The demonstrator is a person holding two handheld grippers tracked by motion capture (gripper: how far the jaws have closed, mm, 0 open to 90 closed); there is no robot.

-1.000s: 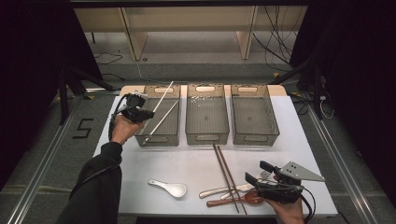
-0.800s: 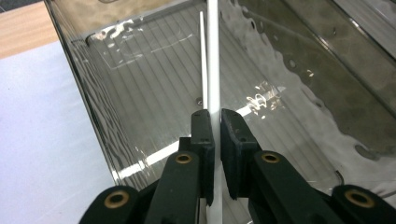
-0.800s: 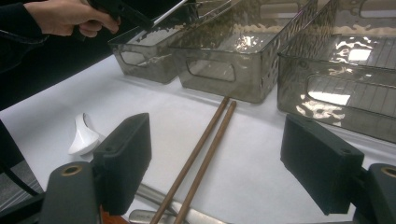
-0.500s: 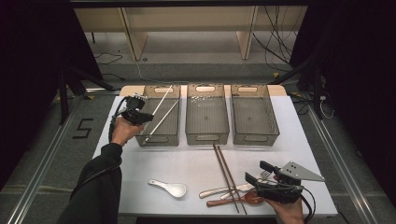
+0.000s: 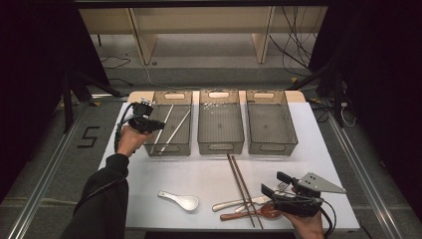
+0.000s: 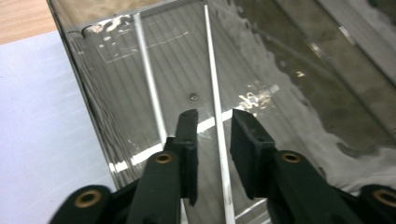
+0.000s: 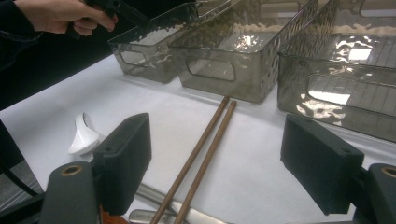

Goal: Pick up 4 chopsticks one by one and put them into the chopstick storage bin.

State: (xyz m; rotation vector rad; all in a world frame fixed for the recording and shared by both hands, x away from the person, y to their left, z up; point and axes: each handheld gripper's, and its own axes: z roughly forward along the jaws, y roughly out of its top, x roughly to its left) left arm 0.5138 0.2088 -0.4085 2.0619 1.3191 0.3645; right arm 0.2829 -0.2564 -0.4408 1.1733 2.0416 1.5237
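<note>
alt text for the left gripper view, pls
The left tool hangs over a smoky clear plastic bin, its two black jaws just opened with a thin metal chopstick running loose between them, touching neither pad. A second metal chopstick lies in the bin to its left; white tabletop shows beyond the bin's wall.

Number 5 (image 5: 87, 138) on the floor

Your right hand (image 5: 308, 226) is cut off by the bottom edge in the high view. The fork (image 5: 281, 186) sits half hidden behind the right gripper (image 5: 271, 185). In the left gripper view the metal chopstick (image 6: 217, 121) runs off the bottom edge.
</note>
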